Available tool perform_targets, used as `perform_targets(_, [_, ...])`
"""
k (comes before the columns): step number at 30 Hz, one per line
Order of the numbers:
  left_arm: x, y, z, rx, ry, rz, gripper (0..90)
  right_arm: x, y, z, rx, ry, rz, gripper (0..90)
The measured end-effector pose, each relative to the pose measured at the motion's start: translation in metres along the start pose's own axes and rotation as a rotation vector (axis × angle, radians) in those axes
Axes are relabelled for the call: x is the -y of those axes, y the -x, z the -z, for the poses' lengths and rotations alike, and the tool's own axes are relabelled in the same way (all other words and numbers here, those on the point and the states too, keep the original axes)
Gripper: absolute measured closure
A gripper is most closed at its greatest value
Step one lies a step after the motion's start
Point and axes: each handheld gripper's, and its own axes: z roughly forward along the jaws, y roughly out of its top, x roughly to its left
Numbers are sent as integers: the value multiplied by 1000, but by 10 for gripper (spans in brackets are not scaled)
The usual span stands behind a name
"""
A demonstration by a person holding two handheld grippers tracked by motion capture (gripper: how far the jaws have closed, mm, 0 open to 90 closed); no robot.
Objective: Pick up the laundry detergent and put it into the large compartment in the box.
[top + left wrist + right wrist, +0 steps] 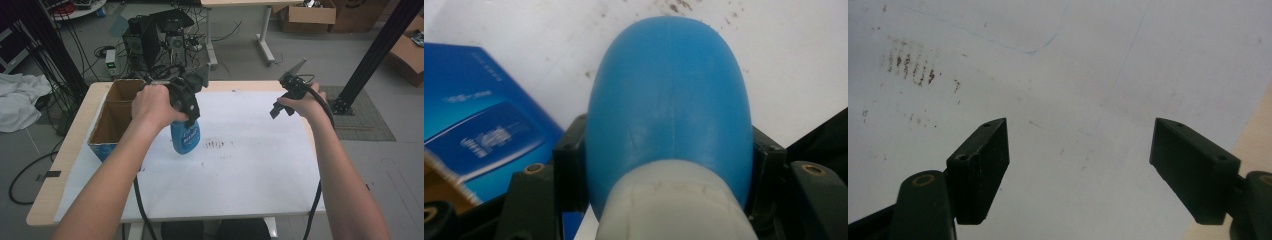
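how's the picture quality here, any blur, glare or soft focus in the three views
High view: even room light, mildly soft, wide-angle bend at the edges, no glare on the table. Left gripper view: the blue bottle sits very close with a soft sheen, and the blue box print is smeared. Right gripper view: right gripper jaws fairly sharp, flat light, no glare.

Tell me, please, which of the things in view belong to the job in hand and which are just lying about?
In the job:
- blue bottle, clamped in the left hand-held gripper
- box with two compartments, beside it

Lying about:
- right hand-held gripper, jaws open over the white sheet
- computer tower and cables behind the table
- white cloth on the floor
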Motion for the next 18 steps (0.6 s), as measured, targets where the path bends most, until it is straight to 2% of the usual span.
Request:
perform_targets(2, [3, -8, 16, 11, 10, 38, 381, 0, 0, 1, 0, 4, 2, 239])
perform_targets(7, [11, -26, 39, 44, 39, 131, 382, -1, -1, 2, -2, 4, -3, 239])
perform_targets(10, [17, -37, 51, 45, 50, 198, 382, -1, -1, 3, -4, 6, 2, 240])
perform_targets(13, [25, -50, 63, 37, 48, 246, 382, -1, -1, 4, -10, 7, 2, 240])
perform_targets(18, [41, -71, 85, 27, 62, 365, 383, -1, 0, 4, -11, 10, 3, 239])
